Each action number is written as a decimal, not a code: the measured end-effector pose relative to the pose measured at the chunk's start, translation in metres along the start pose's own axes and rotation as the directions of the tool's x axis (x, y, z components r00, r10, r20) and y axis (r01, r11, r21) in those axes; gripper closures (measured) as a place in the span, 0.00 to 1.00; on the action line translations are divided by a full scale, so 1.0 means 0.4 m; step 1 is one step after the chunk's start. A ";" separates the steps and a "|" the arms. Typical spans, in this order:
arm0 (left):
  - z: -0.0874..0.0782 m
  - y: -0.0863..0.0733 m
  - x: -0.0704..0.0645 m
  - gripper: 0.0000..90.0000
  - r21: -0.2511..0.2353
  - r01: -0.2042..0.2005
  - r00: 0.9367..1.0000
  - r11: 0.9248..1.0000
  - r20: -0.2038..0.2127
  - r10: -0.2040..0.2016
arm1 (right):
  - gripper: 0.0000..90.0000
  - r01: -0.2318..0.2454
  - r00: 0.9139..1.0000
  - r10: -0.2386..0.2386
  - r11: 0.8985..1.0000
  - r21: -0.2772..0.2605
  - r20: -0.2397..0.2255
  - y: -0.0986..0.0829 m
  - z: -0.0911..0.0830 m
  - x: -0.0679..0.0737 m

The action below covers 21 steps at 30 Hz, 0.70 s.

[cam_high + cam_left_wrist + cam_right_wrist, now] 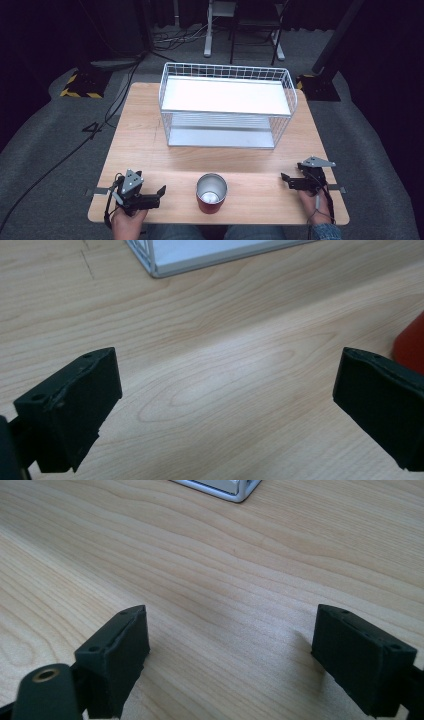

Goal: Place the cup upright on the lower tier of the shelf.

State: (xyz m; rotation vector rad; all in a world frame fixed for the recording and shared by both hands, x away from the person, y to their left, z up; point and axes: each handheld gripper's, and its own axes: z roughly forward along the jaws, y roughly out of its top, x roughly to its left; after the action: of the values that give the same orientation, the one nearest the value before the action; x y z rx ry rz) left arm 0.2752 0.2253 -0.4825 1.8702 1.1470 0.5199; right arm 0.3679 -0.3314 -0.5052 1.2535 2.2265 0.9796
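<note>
Sitting upright near the desk's front edge, one red cup is standing between the two hand-held grippers, apart from both. The left hand-held gripper is resting with jaws spread and empty; the right hand-held gripper is likewise spread and empty. The cup is looking rigid, light and smooth-walled, probably metal inside, so gripping across the rim or the mid-wall is advisable. One white wire basket is standing behind it.

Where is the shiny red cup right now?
In the high view, the red metal cup stands upright near the wooden table's front edge, between the two grippers, in front of the white wire rack.
</note>
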 end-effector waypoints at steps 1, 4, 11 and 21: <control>-0.006 0.000 -0.003 0.00 -0.003 -0.008 1.000 1.000 0.007 0.008 | 0.17 0.000 1.000 0.000 1.000 0.000 0.000 0.000 0.000 0.000; -0.021 -0.002 -0.016 0.00 -0.010 -0.019 1.000 1.000 0.021 0.019 | 0.17 0.003 1.000 -0.003 1.000 -0.001 0.001 0.000 0.000 0.000; -0.043 -0.006 -0.055 0.00 -0.013 -0.042 0.997 0.999 0.057 0.043 | 0.17 0.004 1.000 -0.004 1.000 -0.001 0.003 0.000 0.000 0.001; -0.051 0.005 -0.133 0.00 -0.042 -0.097 0.985 0.994 0.141 0.102 | 0.17 0.008 1.000 -0.008 1.000 -0.002 0.001 0.000 -0.001 0.002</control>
State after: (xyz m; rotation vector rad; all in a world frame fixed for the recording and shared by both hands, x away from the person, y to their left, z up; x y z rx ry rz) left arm 0.2357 0.1880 -0.4653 1.9090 0.9483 0.4505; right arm 0.3673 -0.3309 -0.5051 1.2431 2.2272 0.9783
